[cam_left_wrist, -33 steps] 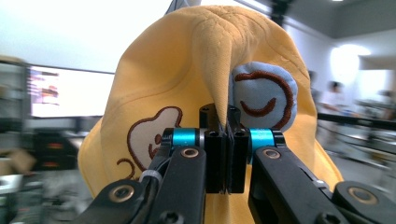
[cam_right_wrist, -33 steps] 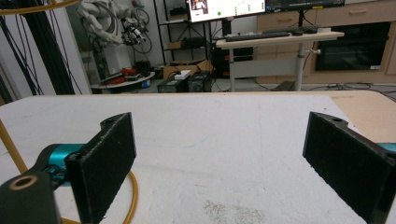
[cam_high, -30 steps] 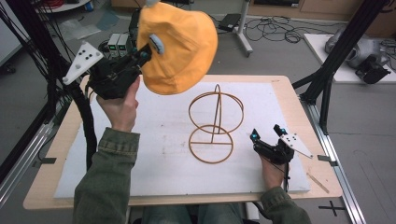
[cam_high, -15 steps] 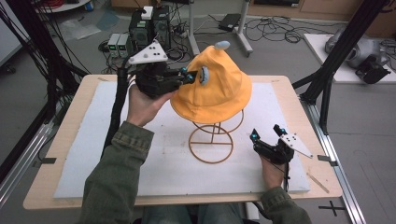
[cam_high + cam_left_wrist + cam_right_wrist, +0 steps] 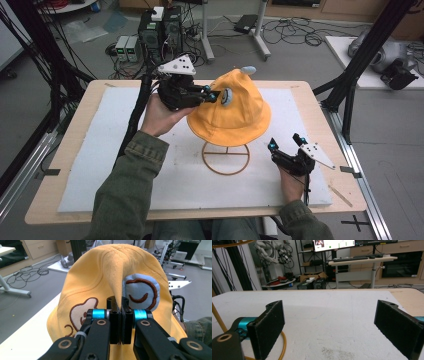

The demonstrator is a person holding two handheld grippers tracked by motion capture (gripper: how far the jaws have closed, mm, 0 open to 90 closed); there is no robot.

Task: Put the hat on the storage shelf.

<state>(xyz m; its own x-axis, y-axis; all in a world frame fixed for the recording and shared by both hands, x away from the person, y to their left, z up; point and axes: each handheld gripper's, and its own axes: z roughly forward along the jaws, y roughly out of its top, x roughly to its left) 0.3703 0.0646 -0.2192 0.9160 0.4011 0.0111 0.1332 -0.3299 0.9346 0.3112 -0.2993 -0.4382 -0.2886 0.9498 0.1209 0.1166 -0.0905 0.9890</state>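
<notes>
An orange bucket hat (image 5: 234, 112) with pale blue ear patches sits draped over a yellow wire stand (image 5: 226, 158) in the middle of the white mat. My left gripper (image 5: 216, 96) is at the hat's left side, shut on a pinched fold of its fabric. In the left gripper view the jaws meet on that fold of the hat (image 5: 105, 280), with my left gripper (image 5: 120, 315) just below a blue ear patch (image 5: 142, 293). My right gripper (image 5: 286, 142) rests low on the mat right of the stand, open; in its own view my right gripper (image 5: 329, 322) has nothing between its pads.
The white foam mat (image 5: 100, 150) covers a wooden table (image 5: 320, 95). Black frame posts (image 5: 360, 60) stand at the table's right and left. Computers and cables lie on the floor behind. The stand's ring (image 5: 283, 345) curves past the right gripper's left jaw.
My left gripper carried the hat from up at the left, rightward and down, over the wire stand, which it now covers. The right gripper kept still.
</notes>
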